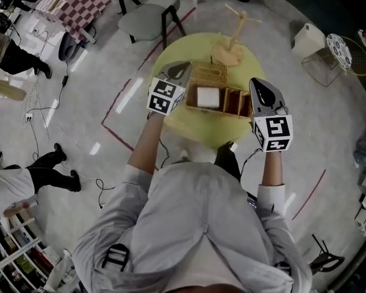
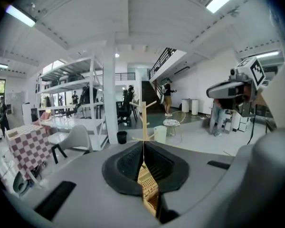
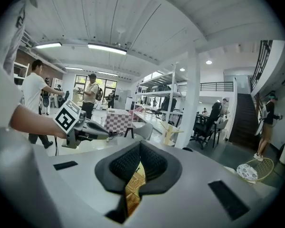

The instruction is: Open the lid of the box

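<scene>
**Item 1: left gripper (image 2: 143,148).** Jaws together, pads meeting along their length, nothing between them. Wicker shows just below and past the tips, so it hangs over the box's left end.
Risk: closed jaws cannot pinch a lid edge. Pressed down as they are, they would probably only push the box along.

**Item 2: box (image 1: 208,74).** Wicker, with compartments, on the yellow table (image 1: 189,124). It lies between the two grippers, under both sets of tips. A white block (image 1: 207,96) sits in a compartment just right of the left jaws. A ribbed wicker panel lies beyond the block, but I cannot tell whether it is the lid or whether it is already raised.
Risk: the box looks light. A pull at one end with nothing holding it could tip it, slide it or spill the block.

**Item 3: stand (image 1: 233,38).** Wooden, with branching arms, upright on the table. It is ahead of both jaws, near the far side of the box.
Risk: a lid swung back, or the box shoved forward, could knock it over.

**Item 4: right gripper (image 3: 139,148).** Jaws together at the tips and empty, with wicker below them, over the box's right end.
Risk: as for item 1. If both grippers press at once, the box could rock.
</scene>
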{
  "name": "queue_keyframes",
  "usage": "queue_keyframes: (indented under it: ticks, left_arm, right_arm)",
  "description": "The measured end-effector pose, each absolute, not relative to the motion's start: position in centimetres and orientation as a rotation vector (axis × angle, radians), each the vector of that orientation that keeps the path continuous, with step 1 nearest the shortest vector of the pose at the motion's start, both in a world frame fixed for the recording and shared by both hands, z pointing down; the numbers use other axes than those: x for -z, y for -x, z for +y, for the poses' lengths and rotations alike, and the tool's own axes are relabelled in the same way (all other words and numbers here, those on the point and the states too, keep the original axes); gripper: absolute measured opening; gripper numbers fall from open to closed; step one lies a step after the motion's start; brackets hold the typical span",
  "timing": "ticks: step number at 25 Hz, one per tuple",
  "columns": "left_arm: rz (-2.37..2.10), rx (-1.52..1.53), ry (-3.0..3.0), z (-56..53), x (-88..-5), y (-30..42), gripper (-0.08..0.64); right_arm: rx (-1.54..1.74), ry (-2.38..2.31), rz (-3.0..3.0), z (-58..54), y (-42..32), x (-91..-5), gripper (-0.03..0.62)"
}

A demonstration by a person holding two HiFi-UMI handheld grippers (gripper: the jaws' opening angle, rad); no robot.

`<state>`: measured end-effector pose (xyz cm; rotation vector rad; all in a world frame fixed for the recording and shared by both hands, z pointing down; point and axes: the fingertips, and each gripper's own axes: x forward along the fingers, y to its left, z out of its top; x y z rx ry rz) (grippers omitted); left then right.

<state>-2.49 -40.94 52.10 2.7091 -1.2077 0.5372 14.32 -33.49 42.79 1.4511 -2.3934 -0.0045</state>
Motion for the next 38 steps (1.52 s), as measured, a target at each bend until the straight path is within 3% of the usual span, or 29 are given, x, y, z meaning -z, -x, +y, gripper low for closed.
queue_keyframes:
  ticks: [18,38]
  left_arm:
    - [-1.261,-0.268,-2.908,-28.9,-40.4,8.5,0.031]
    - [-1.254,-0.268,-2.970,-25.9,-39.0,9.2,0.031]
  right_arm:
    - [0.129,-1.540,-2.348,-23.7,-7.9,-37.8,0.021]
    - [0.157,-1.499,-2.351,-21.4,-5.9,-37.2,0.021]
